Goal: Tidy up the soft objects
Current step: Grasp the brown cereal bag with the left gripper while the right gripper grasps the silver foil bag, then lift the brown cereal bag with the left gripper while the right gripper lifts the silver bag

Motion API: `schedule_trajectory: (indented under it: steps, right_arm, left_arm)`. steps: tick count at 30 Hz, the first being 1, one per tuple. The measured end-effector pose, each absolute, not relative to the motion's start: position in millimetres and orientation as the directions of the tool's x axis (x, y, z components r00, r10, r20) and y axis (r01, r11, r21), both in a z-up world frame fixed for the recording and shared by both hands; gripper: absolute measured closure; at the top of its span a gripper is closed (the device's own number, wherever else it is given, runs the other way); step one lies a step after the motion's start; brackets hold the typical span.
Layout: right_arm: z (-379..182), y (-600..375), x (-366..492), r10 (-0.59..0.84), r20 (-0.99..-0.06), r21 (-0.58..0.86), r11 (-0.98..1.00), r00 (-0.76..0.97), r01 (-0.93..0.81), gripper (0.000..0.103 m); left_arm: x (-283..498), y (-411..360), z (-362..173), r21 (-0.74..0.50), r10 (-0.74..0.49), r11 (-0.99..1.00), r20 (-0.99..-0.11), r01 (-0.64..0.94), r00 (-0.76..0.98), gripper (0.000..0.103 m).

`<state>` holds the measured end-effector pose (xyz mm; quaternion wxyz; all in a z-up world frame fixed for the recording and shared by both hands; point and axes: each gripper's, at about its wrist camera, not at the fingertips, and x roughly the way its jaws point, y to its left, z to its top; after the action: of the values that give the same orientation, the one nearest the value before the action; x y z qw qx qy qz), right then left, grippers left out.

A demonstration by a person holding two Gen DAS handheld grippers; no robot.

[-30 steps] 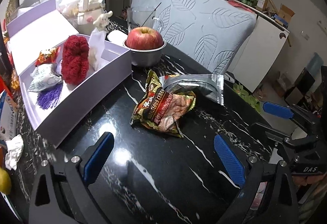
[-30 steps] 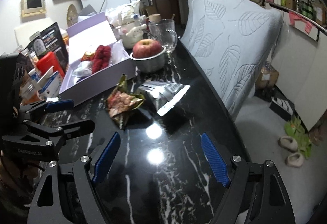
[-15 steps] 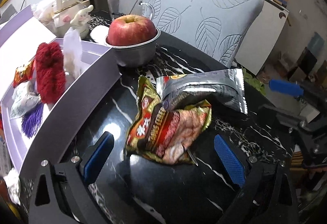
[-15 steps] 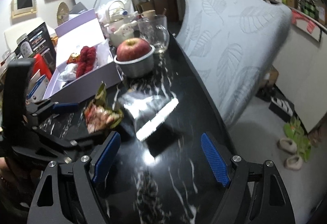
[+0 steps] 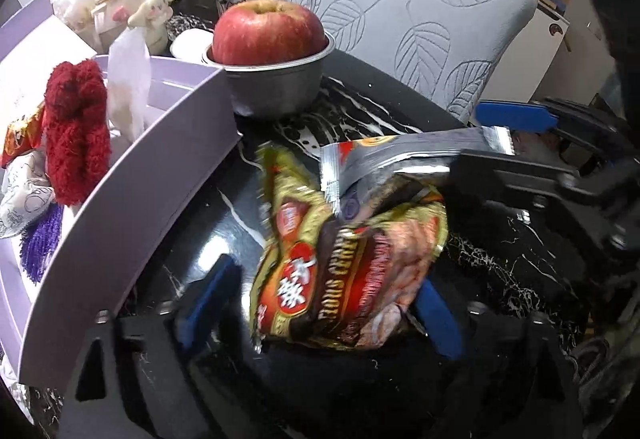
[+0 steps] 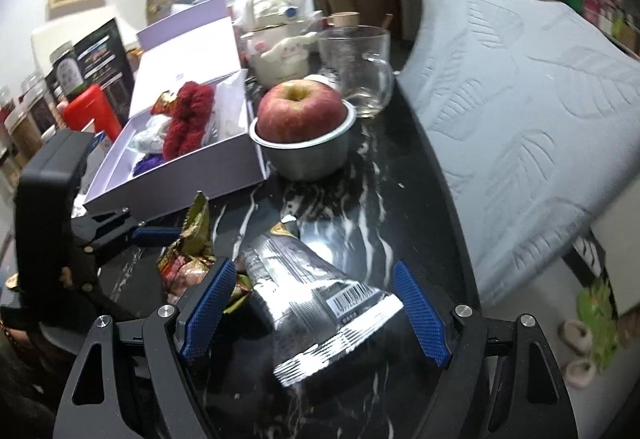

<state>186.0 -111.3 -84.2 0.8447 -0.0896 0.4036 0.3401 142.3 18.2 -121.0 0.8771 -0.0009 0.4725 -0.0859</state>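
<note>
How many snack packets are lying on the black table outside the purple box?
2: a red-and-gold packet between the left gripper's fingers, and a silver packet between the right gripper's, partly overlapping it. Others may hide behind the purple box.

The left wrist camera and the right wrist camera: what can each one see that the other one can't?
Only the left wrist view shows the printed front of the red-and-gold snack packet, lying between the left gripper pads, whose jaws have just been closing. Only the right wrist view shows the silver pouch's barcode, the red container and the slippers on the floor. Both show the apple in its metal bowl, the lavender box with the red woolly thing, the silver pouch and the glass mug.
</note>
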Motion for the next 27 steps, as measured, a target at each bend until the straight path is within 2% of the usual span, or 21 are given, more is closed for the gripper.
schedule_trajectory:
  steps: [1, 9, 11, 13, 27]
  right_arm:
    - [-87, -108, 191, 0.507, -0.749, 0.127, 0.742, 0.427, -0.658, 0.021]
    - [-99, -96, 201, 0.505, -0.779, 0.126, 0.708, 0.373, -0.695, 0.023]
    - [-103, -93, 197, 0.501, -0.791, 0.129, 0.698, 0.352, -0.704, 0.036]
    - [-108, -90, 192, 0.493, -0.806, 0.135, 0.692, 0.328, -0.71, 0.044]
    - [-111, -105, 126, 0.495, -0.796, 0.142, 0.712, 0.348, -0.687, 0.047]
  left_arm:
    - [142, 18, -119, -0.07, -0.142, 0.986, -0.828, 0.151, 0.543, 0.033]
    - [131, 20, -119, -0.051, -0.119, 0.989, -0.838, 0.14, 0.533, 0.035]
    - [131, 23, -119, -0.055, -0.116, 0.99, -0.841, 0.129, 0.529, 0.035]
    - [132, 25, -119, -0.057, -0.111, 0.992, -0.843, 0.116, 0.526, 0.035]
    - [100, 22, -117, -0.087, -0.109, 0.994, -0.854, 0.068, 0.509, 0.035]
